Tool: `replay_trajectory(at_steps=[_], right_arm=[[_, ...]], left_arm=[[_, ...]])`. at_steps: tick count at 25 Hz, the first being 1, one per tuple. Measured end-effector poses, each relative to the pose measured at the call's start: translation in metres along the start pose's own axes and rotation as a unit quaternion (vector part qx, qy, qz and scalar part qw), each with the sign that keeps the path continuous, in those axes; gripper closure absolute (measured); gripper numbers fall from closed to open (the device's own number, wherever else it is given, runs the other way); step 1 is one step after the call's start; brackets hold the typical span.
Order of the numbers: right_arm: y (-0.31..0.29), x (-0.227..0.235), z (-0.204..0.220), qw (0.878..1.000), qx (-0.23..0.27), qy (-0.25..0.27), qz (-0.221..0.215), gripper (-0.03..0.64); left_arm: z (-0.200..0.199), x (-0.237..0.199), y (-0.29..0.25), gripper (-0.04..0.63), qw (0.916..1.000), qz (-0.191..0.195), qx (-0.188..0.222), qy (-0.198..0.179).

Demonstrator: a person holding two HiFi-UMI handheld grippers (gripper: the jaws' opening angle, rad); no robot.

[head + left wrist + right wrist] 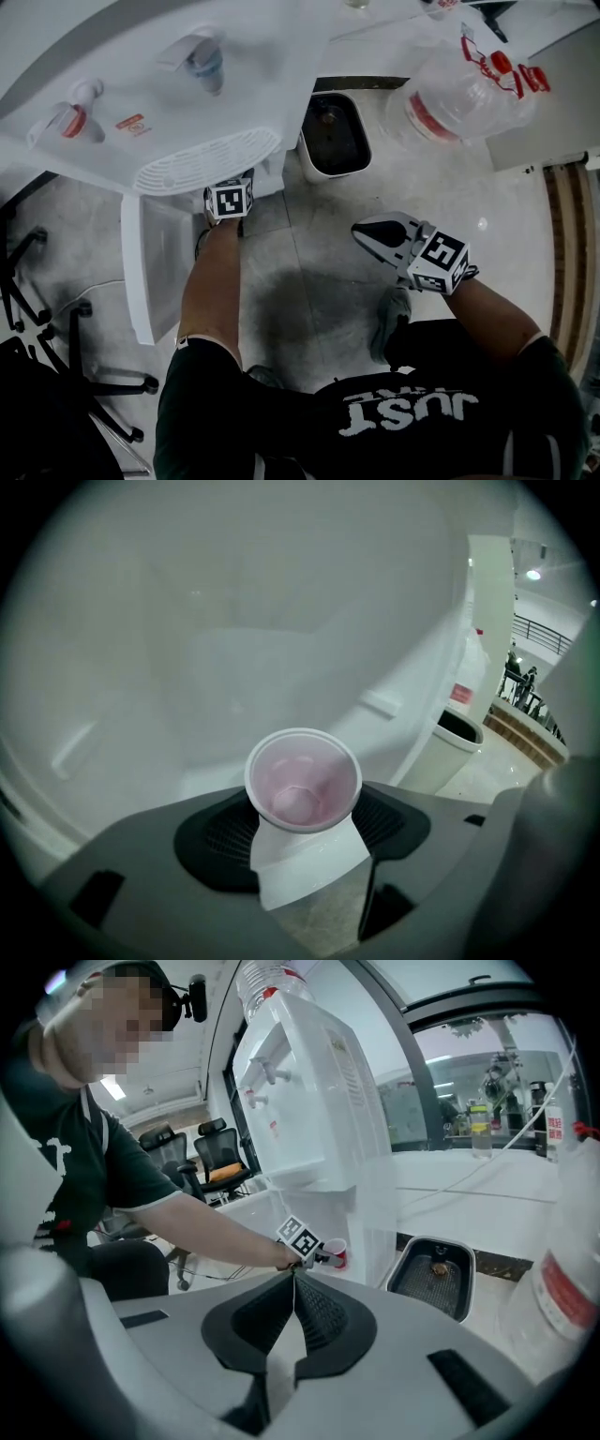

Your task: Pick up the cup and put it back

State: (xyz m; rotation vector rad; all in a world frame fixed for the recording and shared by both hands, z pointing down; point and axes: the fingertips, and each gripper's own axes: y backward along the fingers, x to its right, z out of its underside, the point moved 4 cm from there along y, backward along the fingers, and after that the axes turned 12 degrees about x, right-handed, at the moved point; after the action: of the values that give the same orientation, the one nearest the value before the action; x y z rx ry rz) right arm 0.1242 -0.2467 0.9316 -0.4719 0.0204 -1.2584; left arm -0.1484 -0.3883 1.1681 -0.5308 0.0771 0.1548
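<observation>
A small cup, pinkish white inside and red outside, sits between the dark pads of my left gripper. Both pads press on its sides just under the rim, and its mouth faces the camera. It hangs close to the white front of the water dispenser. In the head view the dispenser's grille hides the cup and the left jaws; only the marker cube shows. My right gripper hovers over the floor to the right, shut with nothing in it.
A black-lined tray stands on the floor right of the dispenser. A large water bottle lies on the white counter at the back right. The dispenser's lower door hangs open. Office chairs stand at the left.
</observation>
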Motion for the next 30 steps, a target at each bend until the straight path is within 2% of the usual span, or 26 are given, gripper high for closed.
replay_trajectory(at_steps=[6,11,14,18,22,27,30], right_arm=[[-0.012,-0.009,-0.005,1.000,-0.003,0.023,-0.021,0.583],[-0.020,-0.021,-0.017,0.998,0.001,0.032,-0.046,0.583],[-0.017,-0.035,-0.037,0.998,-0.002,0.024,-0.056,0.583],[-0.006,-0.054,-0.080,0.998,-0.003,0.013,-0.061,0.583],[0.015,-0.084,-0.142,0.998,0.012,-0.001,-0.057,0.583],[0.058,-0.128,-0.246,0.998,0.016,0.008,-0.062,0.583],[0.091,-0.154,-0.321,0.998,0.026,0.019,-0.057,0.583]], left_arm=[[-0.008,0.025,0.041,0.278,0.9993,0.029,0.022,-0.006],[-0.001,0.039,0.090,0.278,0.9990,0.039,0.018,-0.013],[-0.018,0.047,0.132,0.276,0.9990,0.041,0.015,-0.010],[-0.067,0.068,0.194,0.278,0.9986,0.045,0.025,0.012],[-0.117,0.092,0.259,0.277,0.9983,0.048,0.030,0.015],[-0.217,0.121,0.360,0.276,0.9961,0.058,0.065,0.012],[-0.281,0.137,0.430,0.276,0.9947,0.074,0.069,-0.017]])
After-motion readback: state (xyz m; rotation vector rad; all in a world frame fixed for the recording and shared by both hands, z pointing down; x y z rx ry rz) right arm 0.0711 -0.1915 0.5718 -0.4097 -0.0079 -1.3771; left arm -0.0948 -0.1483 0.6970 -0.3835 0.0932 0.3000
